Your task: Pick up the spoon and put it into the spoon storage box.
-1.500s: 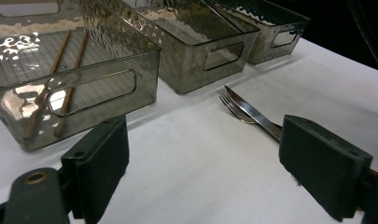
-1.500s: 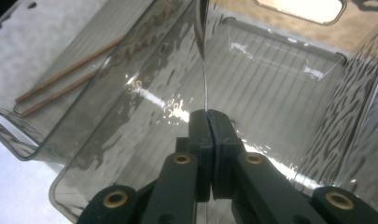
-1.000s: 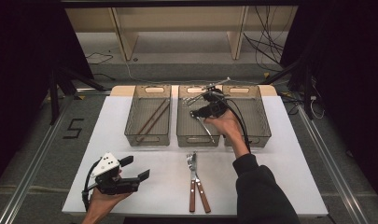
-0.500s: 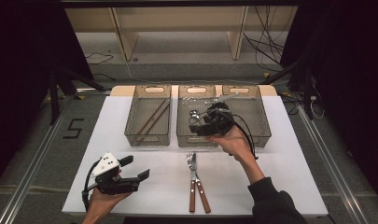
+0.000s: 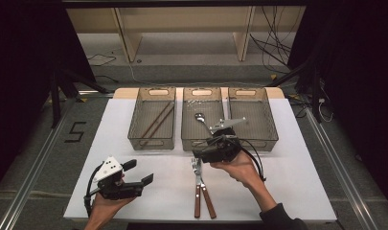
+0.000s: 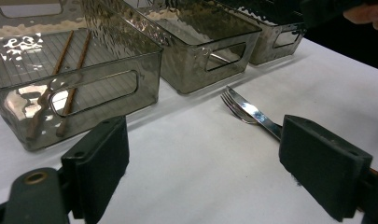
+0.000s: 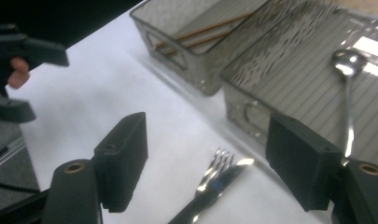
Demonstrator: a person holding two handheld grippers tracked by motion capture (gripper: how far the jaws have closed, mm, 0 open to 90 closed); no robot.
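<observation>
- Fingers of the right gripper (image 5: pixel 197 154) stand wide apart with nothing between them; its jaws have just been opening. In the right gripper view the two black pads (image 7: pixel 123 158) frame bare table and the fork tips.
- Left gripper (image 5: pixel 142 173) sits at the lower left of the high view, jaws also spread and empty, held just over the white table (image 5: pixel 287 143).
- Fork (image 5: pixel 197 167) and knife (image 5: pixel 206 194) lie side by side on the table at lower centre of the high view, wooden handles toward the bottom edge, metal ends toward the trays. Their long axes run nearly straight up and down the frame.
- Right gripper hovers just above the fork's tines, at the front wall of the middle tray (image 5: pixel 189 139). The fork lies just below and in front of its fingers, so this hand is clearly the nearer one; the left gripper is well apart, to the left.
- In the right gripper view the fork (image 7: pixel 214 172) runs from bottom centre up between the pads, roughly along the gripper's own line. My judgement: the wrist needs a turn so the pads close across the shaft, not along it.
- Middle tray holds a spoon (image 5: pixel 202 120); the left tray (image 5: pixel 134 134) holds chopsticks (image 5: pixel 158 120); the right tray (image 5: pixel 270 127) looks empty.
- Likely step in hand: reaching for the fork to sort it into a tray.
</observation>
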